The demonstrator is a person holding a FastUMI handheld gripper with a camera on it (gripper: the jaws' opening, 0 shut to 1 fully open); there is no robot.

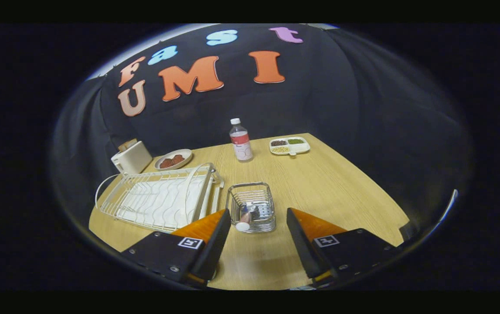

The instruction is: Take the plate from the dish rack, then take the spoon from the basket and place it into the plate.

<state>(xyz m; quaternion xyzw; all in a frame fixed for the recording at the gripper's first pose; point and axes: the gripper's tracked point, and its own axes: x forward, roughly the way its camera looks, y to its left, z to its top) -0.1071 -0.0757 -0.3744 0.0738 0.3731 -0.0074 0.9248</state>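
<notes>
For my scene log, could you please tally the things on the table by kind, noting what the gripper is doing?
Racks and baskets: 2, the dish rack and wire basket holding the spoon.
Dishes with food: 2, the small plate and divided tray.
Bottles: 1.
Toasters: 1.
Spoons: 1.
Total: 7.
The gripper is open, the basket just ahead.

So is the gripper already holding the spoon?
No, the gripper is open, its fingers spread apart with nothing between them, and the spoon sits in the wire basket just ahead.
</notes>
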